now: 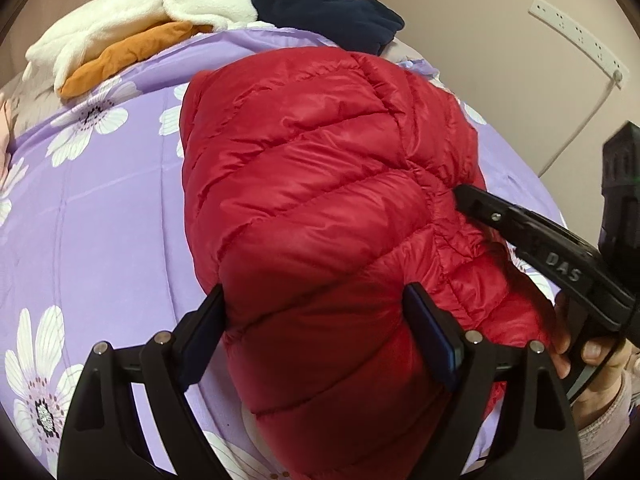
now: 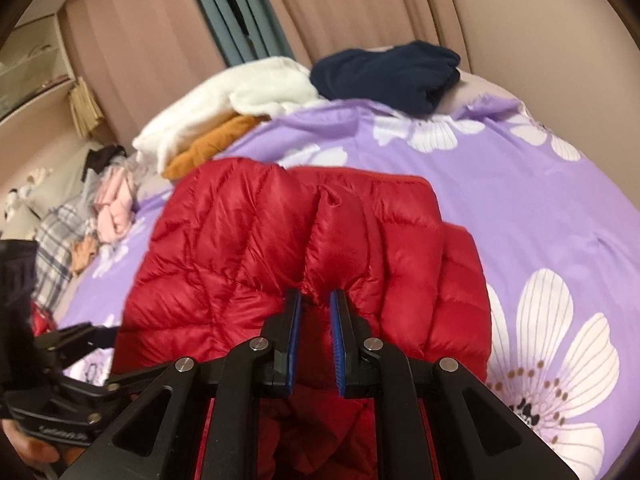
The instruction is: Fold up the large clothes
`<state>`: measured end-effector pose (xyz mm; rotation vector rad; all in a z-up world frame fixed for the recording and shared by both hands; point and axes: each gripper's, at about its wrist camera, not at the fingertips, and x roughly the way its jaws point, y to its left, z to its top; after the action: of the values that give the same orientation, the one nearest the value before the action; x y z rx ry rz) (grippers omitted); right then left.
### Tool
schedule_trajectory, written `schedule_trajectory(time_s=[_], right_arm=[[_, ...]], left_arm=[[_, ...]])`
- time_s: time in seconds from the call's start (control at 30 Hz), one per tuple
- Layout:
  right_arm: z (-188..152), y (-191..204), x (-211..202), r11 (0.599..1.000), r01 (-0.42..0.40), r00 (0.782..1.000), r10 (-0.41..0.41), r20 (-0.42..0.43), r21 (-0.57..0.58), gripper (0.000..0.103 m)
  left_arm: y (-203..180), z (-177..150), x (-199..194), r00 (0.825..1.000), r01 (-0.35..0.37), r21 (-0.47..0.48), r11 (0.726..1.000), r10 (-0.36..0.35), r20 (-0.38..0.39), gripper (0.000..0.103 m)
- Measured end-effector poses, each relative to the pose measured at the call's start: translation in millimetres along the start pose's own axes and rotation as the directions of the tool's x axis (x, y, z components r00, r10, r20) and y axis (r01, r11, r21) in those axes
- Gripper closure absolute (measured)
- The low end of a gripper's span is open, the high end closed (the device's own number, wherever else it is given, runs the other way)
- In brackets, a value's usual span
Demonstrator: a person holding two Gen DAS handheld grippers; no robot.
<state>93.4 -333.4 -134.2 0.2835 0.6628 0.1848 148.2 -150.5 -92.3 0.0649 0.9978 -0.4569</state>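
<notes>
- Left wrist view: we see the red down jacket bundled on the lilac flowered bedspread, puffy and quilted; it looks light, soft and springy, with a slick shell that could slide out of a loose hold
- Our left gripper stands wide, its jaws flanking the near end of the bundle and touching the fabric on both sides; whether they truly squeeze it we cannot tell, since the down would give way easily
- At the right, the right gripper bites into a gathered seam of the jacket
- Right wrist view: our right gripper is nearly closed on a thin pinch of red fabric, the blue pads close together
- We judge seams and hems the best grip, since padded panels compress and slip
- Other clothes, white, orange and navy, lie at the far end of the bed, well apart
</notes>
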Motion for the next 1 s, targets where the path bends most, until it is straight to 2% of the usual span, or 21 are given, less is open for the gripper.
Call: schedule_trajectory(time_s=[0.3,0.63,0.87,1.0], right_arm=[[-11,-9,7,0.999,0.0,1.0,0.002,-0.031,0.048,0.091],[-19,-8,-15,0.996,-0.019,1.0,0.018,0.002,0.091,0.091],[-21,2,-46,0.996,-0.066,0.997,0.064,0.054,0.054,0.091],[-29,14,-53,0.997,-0.078,0.996,0.078,0.042,-0.01,0.091]], left_arm=[[-12,-3,7,0.999,-0.035,0.057,0.998,0.036,-0.009,0.01],[-11,-5,9,0.999,-0.041,0.051,0.998,0.042,-0.015,0.007],[-11,-6,9,0.999,-0.035,0.028,0.999,0.035,-0.014,0.007],[-12,-7,9,0.999,-0.034,0.02,0.999,0.035,-0.013,0.007]])
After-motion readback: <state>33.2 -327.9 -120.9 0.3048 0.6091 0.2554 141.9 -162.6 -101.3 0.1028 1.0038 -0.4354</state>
